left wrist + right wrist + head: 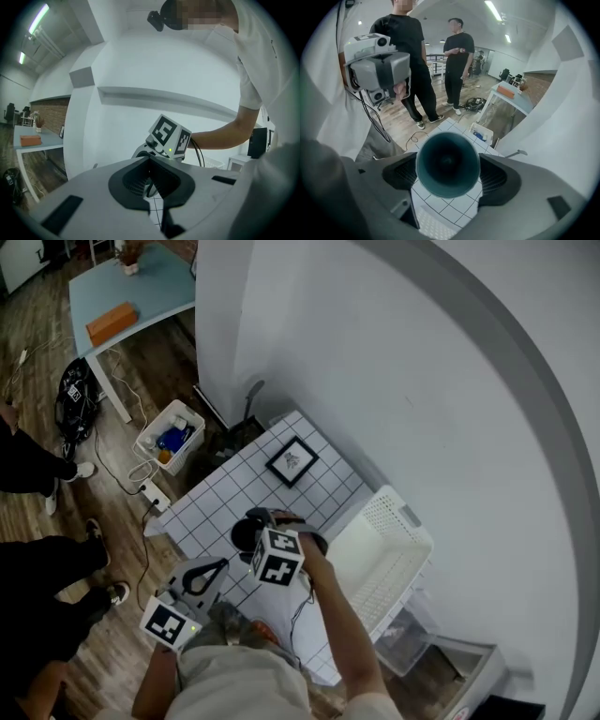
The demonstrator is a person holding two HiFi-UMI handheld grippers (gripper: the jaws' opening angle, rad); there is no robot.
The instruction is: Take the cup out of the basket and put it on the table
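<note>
From above, the right gripper (255,529) is holding the one dark cup (244,536) over the tiled table (225,498), out of the single white basket (394,540) beside it. One picture frame (292,461) is lying farther along the table. The left gripper (202,576) is hanging near the table's edge.

In the left gripper view, its jaws are pressing together with nothing between them.

In the right gripper view, both jaws are clamping the cup (447,164), mouth toward the camera. A person (410,56) and a second person (457,61) are standing beyond.
</note>
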